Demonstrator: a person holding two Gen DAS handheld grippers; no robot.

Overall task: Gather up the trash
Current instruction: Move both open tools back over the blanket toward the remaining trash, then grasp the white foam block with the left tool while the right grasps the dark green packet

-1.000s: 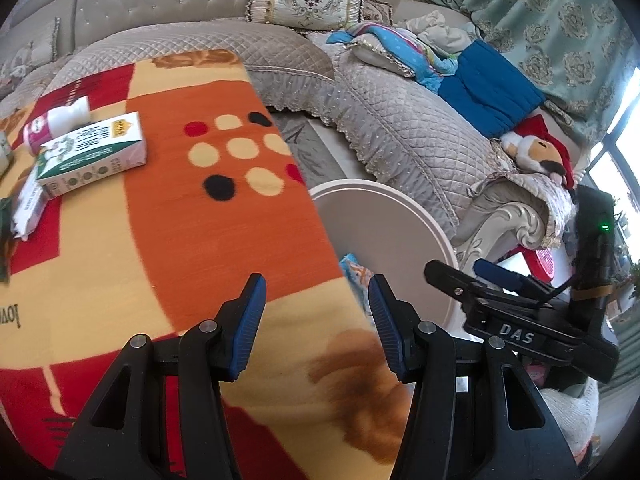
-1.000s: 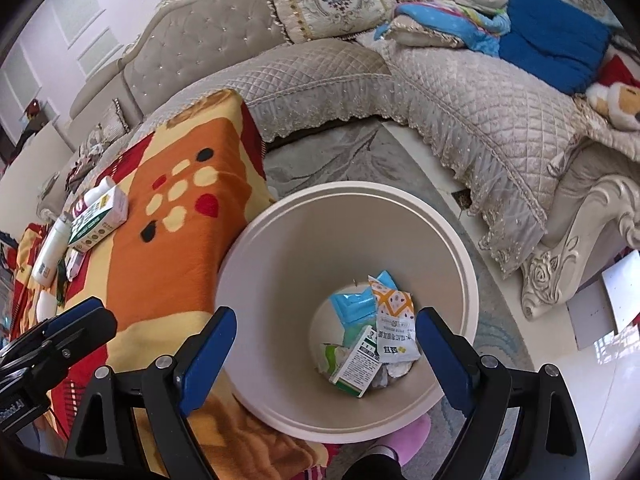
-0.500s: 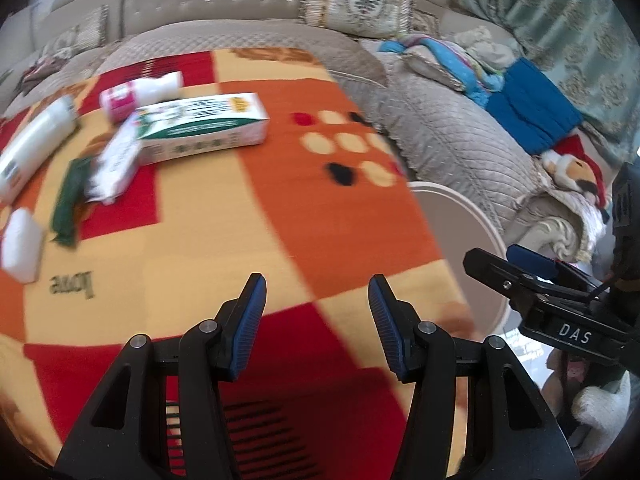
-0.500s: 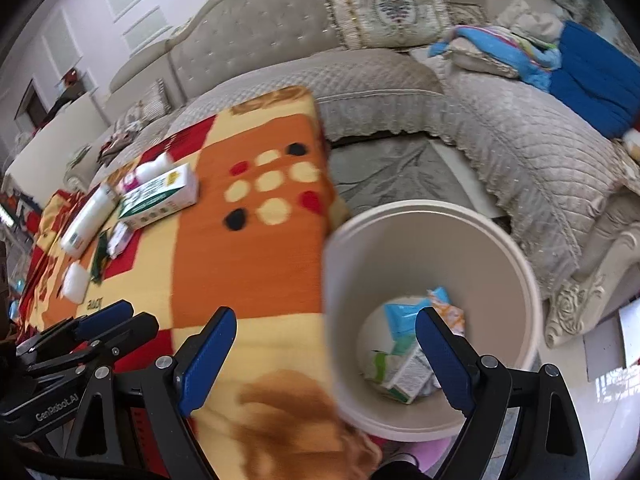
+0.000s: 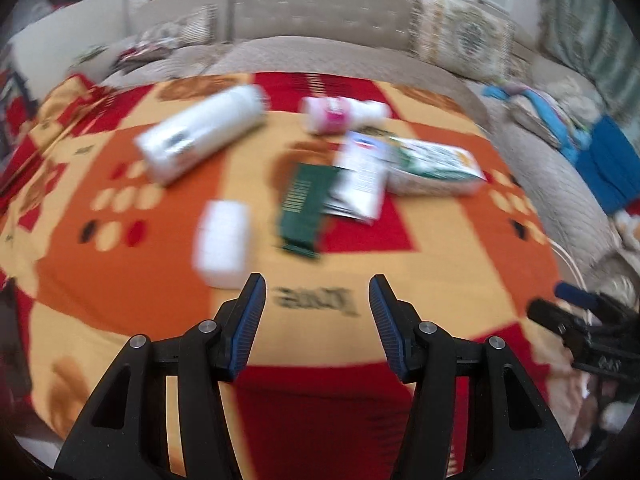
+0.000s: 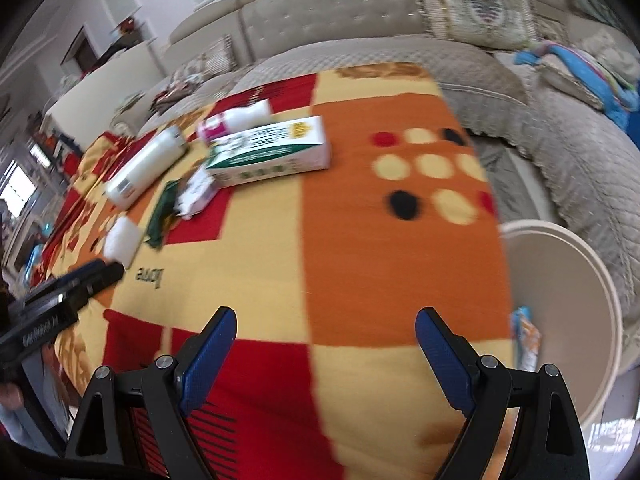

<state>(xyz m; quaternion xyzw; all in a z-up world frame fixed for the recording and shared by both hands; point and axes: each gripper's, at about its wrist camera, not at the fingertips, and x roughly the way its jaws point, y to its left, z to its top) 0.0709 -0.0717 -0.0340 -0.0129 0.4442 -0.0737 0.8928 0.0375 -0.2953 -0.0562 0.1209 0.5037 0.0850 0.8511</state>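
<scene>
While both our claws, the left claw (image 5: 316, 312) and the right claw (image 6: 325, 348), are open and hold nothing, we reach for the trash on the table (image 6: 360, 248), maybe the white block (image 5: 222, 240) next, far from the bin (image 6: 560, 320).

Orange-red patterned blanket (image 6: 360, 240), quilted beige sofa (image 6: 560, 152), ornate cushion (image 6: 476, 4), blue cloth (image 5: 612, 168)

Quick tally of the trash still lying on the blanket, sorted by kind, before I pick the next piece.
Bottles: 2, a large white bottle and a small pink-labelled bottle
Boxes: 2, a long green-and-white box and a small white box
Green packets: 1
White blocks: 1
Total: 6
</scene>
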